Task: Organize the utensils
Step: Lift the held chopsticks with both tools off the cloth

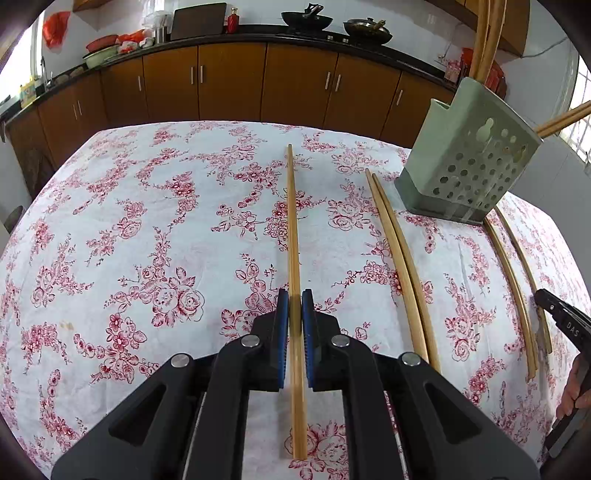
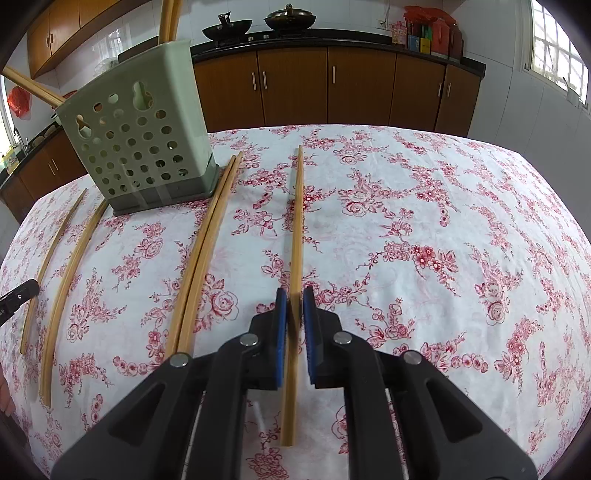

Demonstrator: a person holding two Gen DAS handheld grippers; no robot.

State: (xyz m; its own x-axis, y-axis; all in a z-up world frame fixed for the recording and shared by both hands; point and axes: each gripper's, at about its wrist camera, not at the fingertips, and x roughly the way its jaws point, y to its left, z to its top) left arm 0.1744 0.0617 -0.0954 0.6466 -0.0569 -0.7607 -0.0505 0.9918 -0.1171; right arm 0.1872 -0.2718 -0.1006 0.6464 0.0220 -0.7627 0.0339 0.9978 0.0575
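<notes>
Left gripper (image 1: 295,301): clenched on one chopstick (image 1: 293,229) lying on the bench (image 1: 147,221).
Right gripper (image 2: 294,299): clenched on another chopstick (image 2: 297,221).
Holder (image 2: 147,147): green, upright between them, chopsticks inside.

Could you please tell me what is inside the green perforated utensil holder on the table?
Wooden chopsticks stand in the green holder, their upper ends rising above the rim. Through the holes only bits of them show; the bottom stays hidden behind the wall.
</notes>
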